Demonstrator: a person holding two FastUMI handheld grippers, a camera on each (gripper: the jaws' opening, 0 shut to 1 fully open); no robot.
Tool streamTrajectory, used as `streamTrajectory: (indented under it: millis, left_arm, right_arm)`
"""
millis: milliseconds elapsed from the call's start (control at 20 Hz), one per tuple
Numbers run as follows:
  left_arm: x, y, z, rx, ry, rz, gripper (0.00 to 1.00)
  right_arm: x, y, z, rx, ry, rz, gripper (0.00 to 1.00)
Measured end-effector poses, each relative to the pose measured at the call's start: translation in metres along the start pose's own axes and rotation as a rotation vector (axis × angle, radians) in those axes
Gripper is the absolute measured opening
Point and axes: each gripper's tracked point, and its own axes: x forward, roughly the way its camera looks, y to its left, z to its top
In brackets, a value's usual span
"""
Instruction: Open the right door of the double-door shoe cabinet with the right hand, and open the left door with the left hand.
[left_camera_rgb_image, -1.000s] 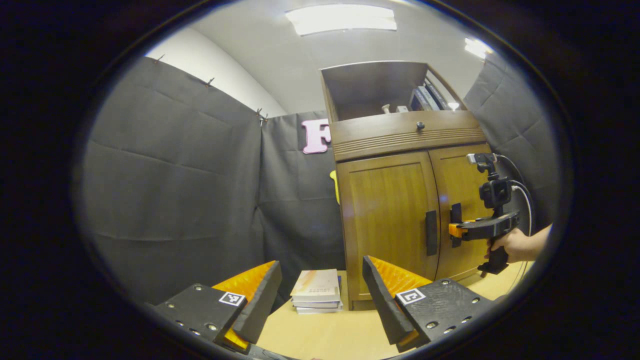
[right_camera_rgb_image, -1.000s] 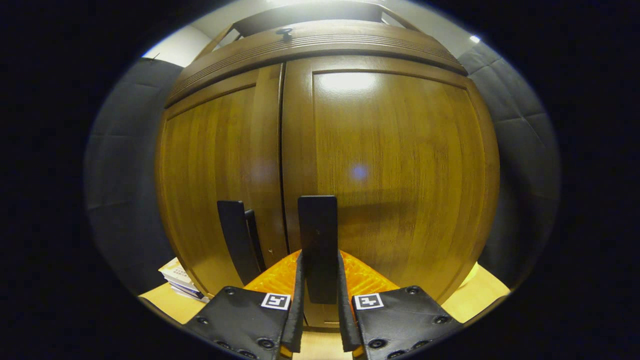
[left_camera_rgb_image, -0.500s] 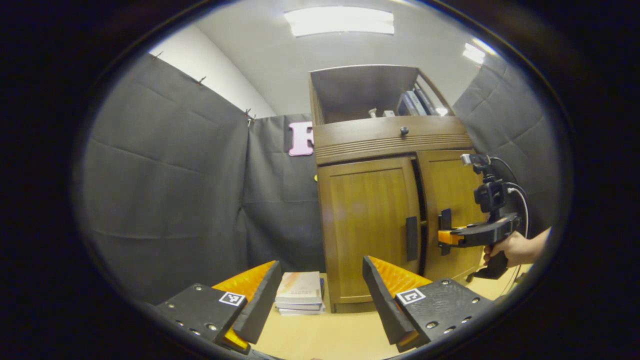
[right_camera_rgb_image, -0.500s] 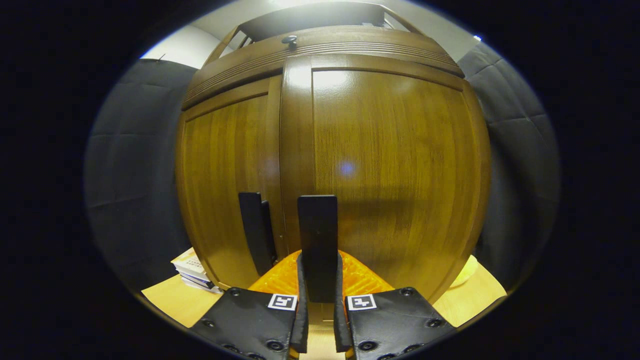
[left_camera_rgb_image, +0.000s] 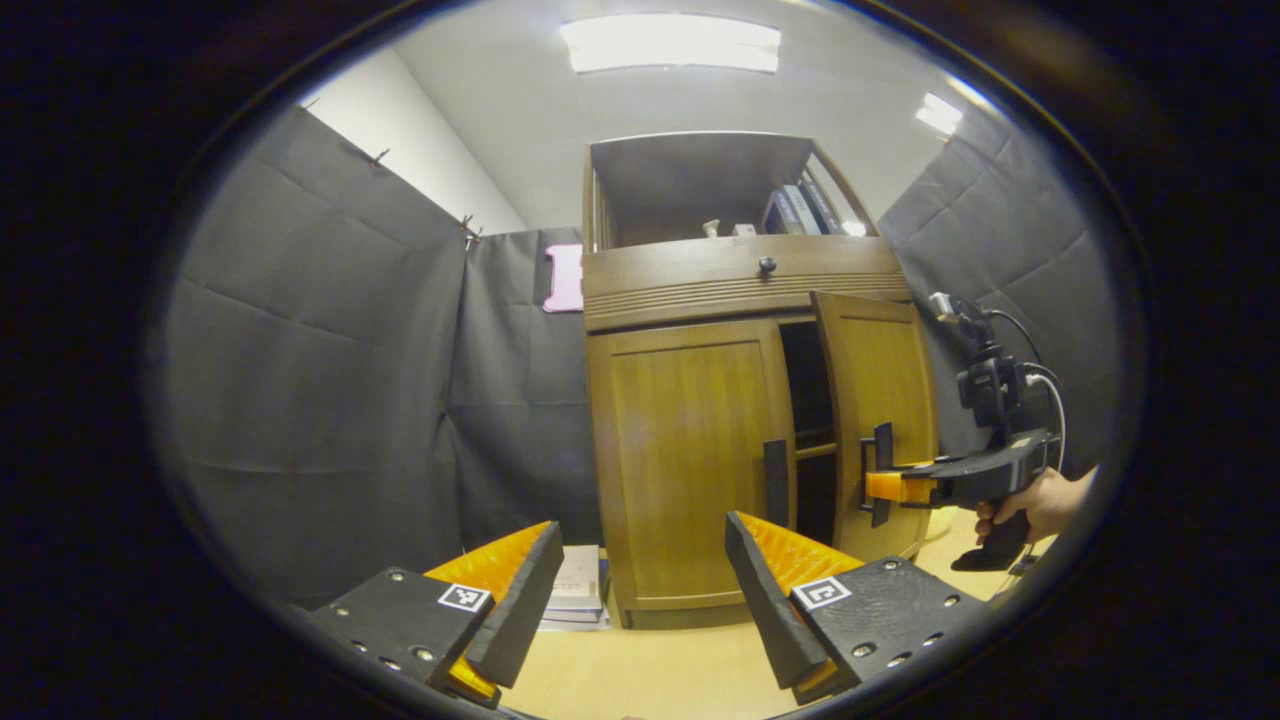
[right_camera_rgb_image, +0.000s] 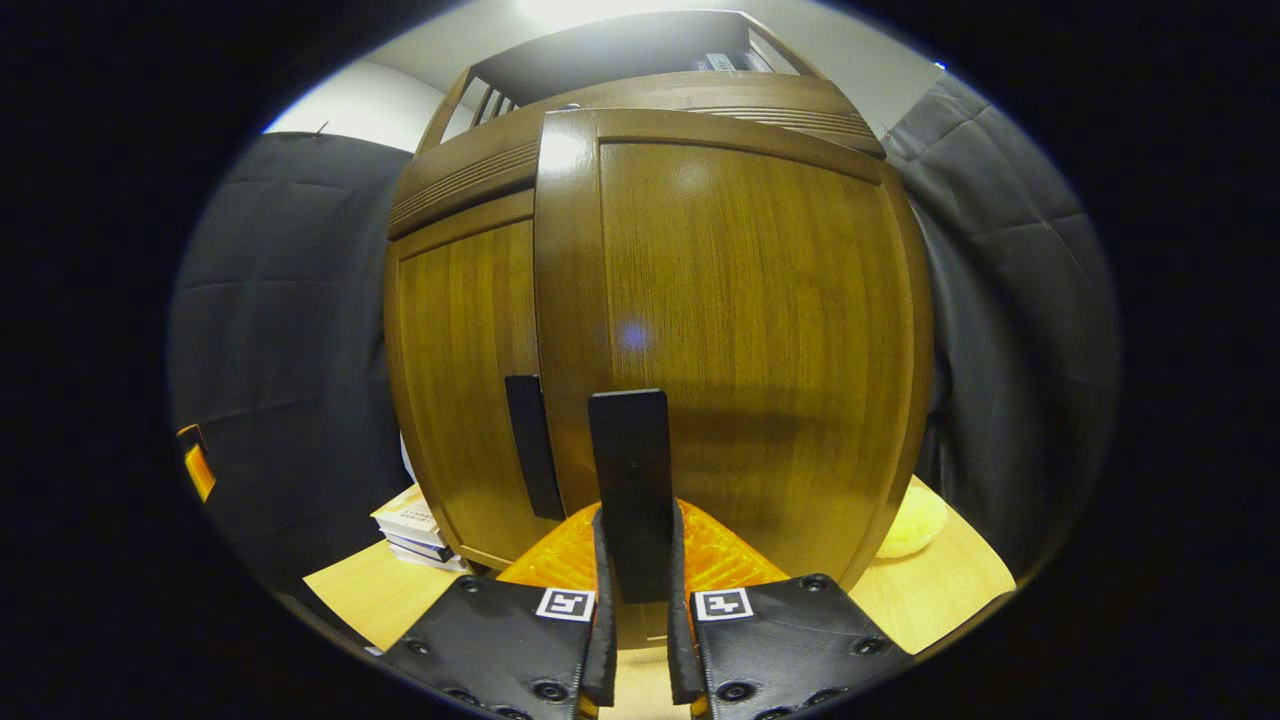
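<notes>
We count two doors, two handles: right gripper (right_camera_rgb_image: 636, 640) jaws clenched on right handle (right_camera_rgb_image: 628, 480), right door (left_camera_rgb_image: 875, 400) now swung wider; left gripper (left_camera_rgb_image: 640, 590) jaws released.

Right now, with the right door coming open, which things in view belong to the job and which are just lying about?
Job:
right door, swung partly open
right door handle, clamped in the right gripper
left door, shut
left door handle
left gripper, open, short of the cabinet

Lying about:
stack of books on the table
yellow lump
shelf books
</notes>
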Motion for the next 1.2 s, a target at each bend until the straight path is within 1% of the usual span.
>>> streamTrajectory:
  millis: [50,100,150,200,400,450,500,550,600,700,750,900,1000,1050,1100,1150,1200]
  left_arm:
    - [-0.001,0.0,0.0,0.002,0.001,-0.006,0.95]
    - [-0.003,-0.001,0.002,0.004,0.0,-0.011,0.95]
    - [-0.003,-0.003,0.003,0.005,-0.001,-0.017,0.95]
    - [-0.003,-0.003,0.003,0.006,-0.001,-0.022,0.95]
    - [-0.003,-0.005,0.002,0.014,0.003,-0.044,0.95]
    - [-0.003,-0.006,0.003,0.016,0.002,-0.05,0.95]
    - [-0.003,-0.007,0.003,0.019,0.001,-0.058,0.95]
    - [-0.004,-0.007,0.003,0.022,0.0,-0.066,0.95]
    - [-0.004,-0.008,0.004,0.022,-0.001,-0.075,0.95]
    - [-0.002,-0.01,0.003,0.021,-0.002,-0.096,0.95]
    - [-0.001,-0.012,0.004,0.021,-0.003,-0.107,0.95]
    - [0.001,-0.017,0.004,0.017,-0.008,-0.136,0.95]
    - [0.002,-0.021,0.004,0.012,-0.008,-0.157,0.95]
    - [0.002,-0.023,0.005,0.01,-0.007,-0.167,0.95]
    - [0.001,-0.023,0.006,0.009,-0.008,-0.175,0.95]
    - [0.003,-0.025,0.008,0.007,-0.01,-0.183,0.95]
    - [0.005,-0.026,0.01,0.006,-0.012,-0.19,0.95]
  right_arm:
    - [-0.005,-0.002,0.0,-0.002,0.001,0.0,0.23]
    - [-0.011,-0.004,-0.002,-0.005,0.003,0.0,0.22]
    - [-0.017,-0.007,-0.003,-0.005,0.005,0.001,0.19]
    - [-0.022,-0.009,-0.004,-0.004,0.008,0.001,0.23]
    - [-0.048,-0.021,-0.007,-0.006,0.014,0.002,0.22]
    - [-0.055,-0.025,-0.007,-0.006,0.016,0.001,0.26]
    - [-0.06,-0.028,-0.007,-0.003,0.018,0.001,0.19]
    - [-0.065,-0.032,-0.008,-0.001,0.021,-0.001,0.26]
    - [-0.07,-0.036,-0.007,0.0,0.022,-0.004,0.22]
    - [-0.08,-0.044,-0.007,-0.005,0.025,-0.015,0.23]
    - [-0.085,-0.048,-0.008,0.0,0.029,-0.02,0.19]
    - [-0.101,-0.06,-0.01,0.012,0.034,-0.034,0.19]
    - [-0.112,-0.068,-0.011,0.017,0.036,-0.041,0.21]
    - [-0.116,-0.072,-0.012,0.015,0.037,-0.045,0.24]
    - [-0.119,-0.077,-0.011,0.013,0.038,-0.051,0.21]
    - [-0.122,-0.08,-0.011,0.015,0.039,-0.057,0.21]
    - [-0.124,-0.084,-0.012,0.018,0.04,-0.064,0.18]
